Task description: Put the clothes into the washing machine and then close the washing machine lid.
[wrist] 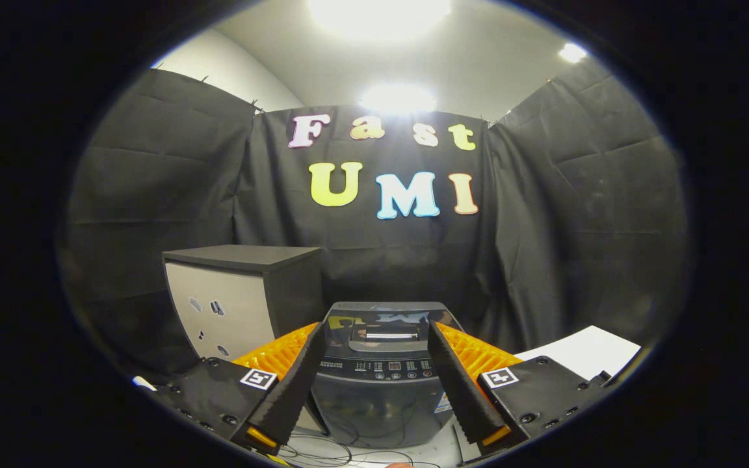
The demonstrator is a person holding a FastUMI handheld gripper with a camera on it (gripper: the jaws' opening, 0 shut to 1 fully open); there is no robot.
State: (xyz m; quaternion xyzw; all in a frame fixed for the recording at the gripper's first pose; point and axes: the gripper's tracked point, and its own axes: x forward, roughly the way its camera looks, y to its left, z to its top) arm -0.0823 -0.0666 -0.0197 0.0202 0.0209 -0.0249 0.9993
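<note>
Gripper [374, 338] held spread wide, nothing between fingers. Beyond them, washer [378, 383] on floor, lid [384, 322] seemingly down. Left of washer, cabinet [238, 305]. No clothes spotted. Judged soft, light; best pinched at a bunched fold.

No words or numbers can be read. On the dark grey top-loading washing machine [381, 390], the control panel's [387, 368] print is too small to make out, as is the small sticker [443, 404] on its front. To either side of the machine, the gripper [374, 328], its fingers spread wide with nothing held, carries two square black-and-white marker tags [258, 378].
</note>
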